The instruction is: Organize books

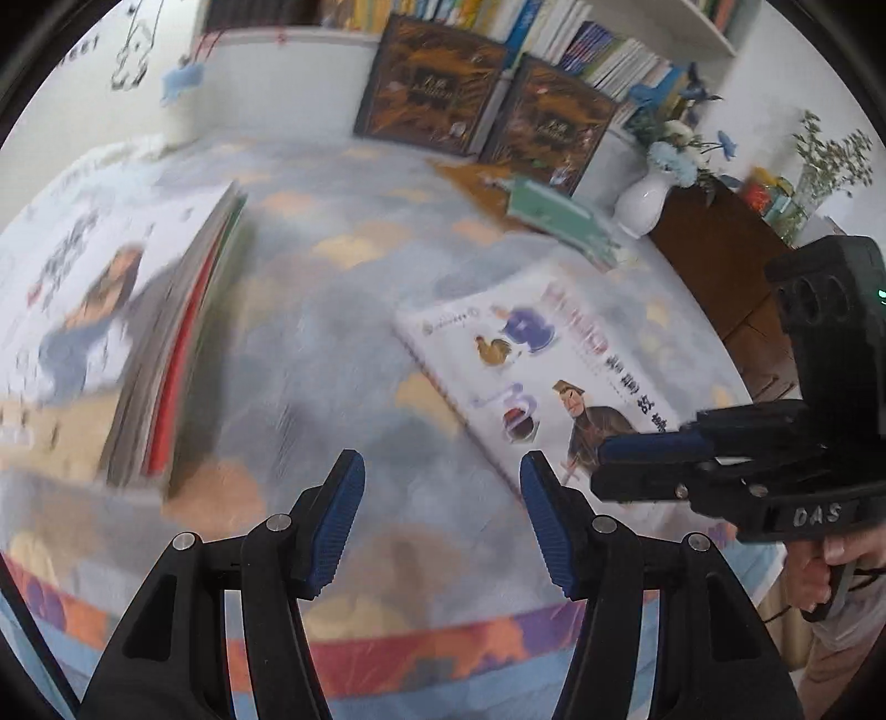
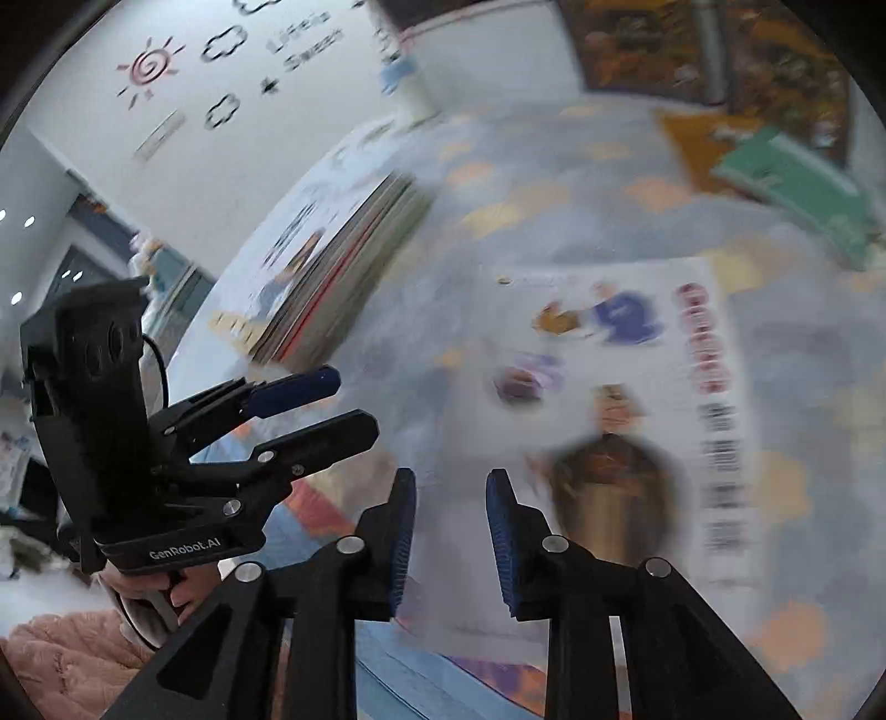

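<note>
Books are what you are sorting, and a single white picture book [image 1: 548, 376] lies flat on the table [image 1: 332, 310], at about two o'clock from your left gripper [image 1: 443, 509] and at about one o'clock from your right gripper [image 2: 451, 531]. A stack of books [image 1: 111, 332] sits at ten o'clock in the left wrist view, well apart from the single book, its spines and page edges facing the middle of the table. A green book [image 1: 559, 213] lies at one o'clock near the far edge, beside a white vase [image 1: 645, 199] of flowers, and two dark brown books [image 1: 432, 83] stand leaning against the bookshelf [image 1: 554, 33] at twelve. Your left fingers [image 1: 338, 515] stand moderately apart with nothing between them, above the patterned tablecloth. Your right fingers [image 2: 401, 531] show a narrower gap, also empty, above the near edge of the white book; whether they touch it you cannot tell through the blur. Each hand [image 2: 149, 587] grips its handle.
</note>
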A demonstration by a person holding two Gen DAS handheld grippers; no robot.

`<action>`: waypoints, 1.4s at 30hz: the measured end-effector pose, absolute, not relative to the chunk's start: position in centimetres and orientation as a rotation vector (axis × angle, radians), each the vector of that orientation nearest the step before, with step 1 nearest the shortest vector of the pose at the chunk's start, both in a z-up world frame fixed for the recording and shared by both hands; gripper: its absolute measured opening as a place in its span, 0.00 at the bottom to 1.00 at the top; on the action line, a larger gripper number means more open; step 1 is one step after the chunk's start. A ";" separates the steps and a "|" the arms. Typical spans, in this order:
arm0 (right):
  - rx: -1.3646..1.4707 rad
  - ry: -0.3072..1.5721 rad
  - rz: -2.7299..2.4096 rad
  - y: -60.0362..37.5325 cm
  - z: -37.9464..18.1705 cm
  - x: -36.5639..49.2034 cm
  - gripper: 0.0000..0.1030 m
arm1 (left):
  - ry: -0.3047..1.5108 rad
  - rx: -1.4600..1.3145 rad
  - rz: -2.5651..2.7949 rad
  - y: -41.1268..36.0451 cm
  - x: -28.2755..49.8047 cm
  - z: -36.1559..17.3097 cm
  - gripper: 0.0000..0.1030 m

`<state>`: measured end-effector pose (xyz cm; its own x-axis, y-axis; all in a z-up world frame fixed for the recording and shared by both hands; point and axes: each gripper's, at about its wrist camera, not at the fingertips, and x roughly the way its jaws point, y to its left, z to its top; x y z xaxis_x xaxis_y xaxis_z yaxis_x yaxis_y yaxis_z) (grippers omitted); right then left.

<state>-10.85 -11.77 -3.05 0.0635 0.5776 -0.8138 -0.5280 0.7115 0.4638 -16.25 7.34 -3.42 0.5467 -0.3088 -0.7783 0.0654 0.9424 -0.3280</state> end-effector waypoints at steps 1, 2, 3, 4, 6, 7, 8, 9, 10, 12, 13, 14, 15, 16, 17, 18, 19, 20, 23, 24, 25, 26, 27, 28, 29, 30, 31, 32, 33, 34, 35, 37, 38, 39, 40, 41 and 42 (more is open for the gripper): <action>0.069 1.271 0.834 -11.9 -3.2 -10.6 0.27 | 0.985 -0.292 -0.239 7.5 -16.4 -3.9 0.55; 0.090 1.276 0.837 -12.3 -3.1 -10.3 0.35 | 0.989 -0.303 -0.251 7.5 -16.5 -4.1 0.55; 0.135 1.264 0.840 -13.3 -2.7 -10.0 0.47 | 0.993 -0.309 -0.263 7.4 -16.6 -4.4 0.55; 0.149 1.251 0.837 -14.1 -2.4 -9.8 0.54 | 1.003 -0.311 -0.278 7.0 -16.6 -4.8 0.55; 0.131 1.198 0.776 -16.5 -1.5 -8.8 0.70 | 1.019 -0.323 -0.307 6.1 -16.0 -5.3 0.55; 0.116 1.183 0.740 -17.5 -1.4 -8.2 0.70 | 1.034 -0.334 -0.334 5.5 -15.8 -5.7 0.54; 0.113 1.183 0.701 -18.8 -1.7 -7.5 0.70 | 1.045 -0.338 -0.354 5.0 -15.6 -6.0 0.53; 0.121 1.194 0.659 -20.0 -2.3 -6.9 0.70 | 1.055 -0.340 -0.370 4.3 -15.3 -6.3 0.53; 0.128 1.206 0.632 -20.5 -2.7 -6.4 0.70 | 1.072 -0.344 -0.384 3.5 -14.8 -6.8 0.53; 0.165 1.244 0.578 -22.5 -4.7 -5.4 0.70 | 1.085 -0.340 -0.378 2.8 -14.5 -7.3 0.52; 0.187 1.258 0.569 -23.0 -5.5 -4.9 0.70 | 1.073 -0.334 -0.370 2.6 -14.5 -7.3 0.53; 0.213 1.290 0.574 -23.4 -6.7 -4.8 0.70 | 1.073 -0.331 -0.368 2.5 -14.3 -7.2 0.52; 0.224 1.300 0.585 -23.4 -7.3 -4.9 0.71 | 1.077 -0.336 -0.369 2.6 -14.2 -7.2 0.52; 0.218 1.270 0.599 -23.4 -7.1 -5.4 0.71 | 1.080 -0.343 -0.370 2.7 -14.0 -7.3 0.50; 0.240 1.294 0.652 -23.1 -7.1 -5.9 0.72 | 1.087 -0.346 -0.369 2.9 -13.8 -7.4 0.44; 0.258 1.324 0.716 -22.7 -7.0 -7.0 0.74 | 1.095 -0.345 -0.360 3.2 -13.7 -7.4 0.39; 0.266 1.344 0.765 -22.3 -7.0 -7.4 0.73 | 1.104 -0.344 -0.346 3.7 -13.7 -7.6 0.32; 0.263 1.383 0.823 -21.9 -7.2 -8.5 0.72 | 1.100 -0.344 -0.337 4.1 -13.7 -7.6 0.26; 0.222 1.351 0.860 -21.7 -7.9 -8.8 0.71 | 1.128 -0.407 -0.371 5.3 -13.0 -8.1 0.22; 0.283 1.354 0.877 -22.2 -8.3 -8.1 0.70 | 1.137 -0.419 -0.378 5.5 -12.9 -8.2 0.22; 0.326 1.356 0.886 -22.5 -8.5 -7.7 0.70 | 1.142 -0.418 -0.383 5.5 -12.7 -8.2 0.22; 0.393 1.357 0.913 -22.9 -9.1 -6.8 0.71 | 1.148 -0.405 -0.382 5.3 -12.5 -8.2 0.22; 0.425 1.357 0.936 -23.2 -9.4 -6.2 0.70 | 1.151 -0.388 -0.377 5.0 -12.4 -8.1 0.22; 0.450 1.360 0.959 -23.3 -9.7 -5.8 0.70 | 1.150 -0.368 -0.371 4.7 -12.3 -8.0 0.22; 0.471 1.367 0.978 -23.3 -10.0 -5.3 0.69 | 1.149 -0.360 -0.367 4.6 -12.3 -8.0 0.22; 0.484 1.372 0.985 -23.2 -10.1 -4.9 0.66 | 1.146 -0.361 -0.364 4.5 -12.1 -8.0 0.22; 0.486 1.373 0.988 -23.2 -10.2 -4.6 0.65 | 1.144 -0.367 -0.364 4.7 -12.0 -8.1 0.22; 0.478 1.368 0.991 -23.3 -10.2 -4.5 0.62 | 1.142 -0.371 -0.366 4.8 -11.9 -8.1 0.22; 0.464 1.358 0.991 -23.2 -10.1 -4.5 0.60 | 1.142 -0.375 -0.368 4.9 -11.7 -8.2 0.22; 0.456 1.349 0.989 -23.1 -9.8 -4.6 0.59 | 1.143 -0.382 -0.370 5.0 -11.6 -8.2 0.22; 0.452 1.335 0.989 -22.9 -9.8 -4.8 0.57 | 1.145 -0.388 -0.372 5.0 -11.5 -8.3 0.22; 0.454 1.322 0.991 -24.1 -9.9 -5.4 0.51 | 1.141 -0.391 -0.374 5.0 -11.3 -8.3 0.22; 0.459 1.319 0.988 -24.6 -10.0 -5.5 0.44 | 1.137 -0.386 -0.374 5.0 -11.3 -8.3 0.22; 0.470 1.316 0.984 -25.2 -10.3 -5.5 0.34 | 1.132 -0.380 -0.373 5.0 -11.4 -8.3 0.22; 0.481 1.316 0.973 -25.8 -10.8 -5.3 0.27 | 1.128 -0.375 -0.371 5.0 -11.4 -8.3 0.22; 0.527 1.316 0.971 -26.6 -11.5 -5.2 0.12 | 1.126 -0.370 -0.368 4.9 -11.4 -8.3 0.23; 0.565 1.310 0.981 -26.9 -12.0 -5.0 0.09 | 1.121 -0.355 -0.365 4.7 -11.4 -8.3 0.24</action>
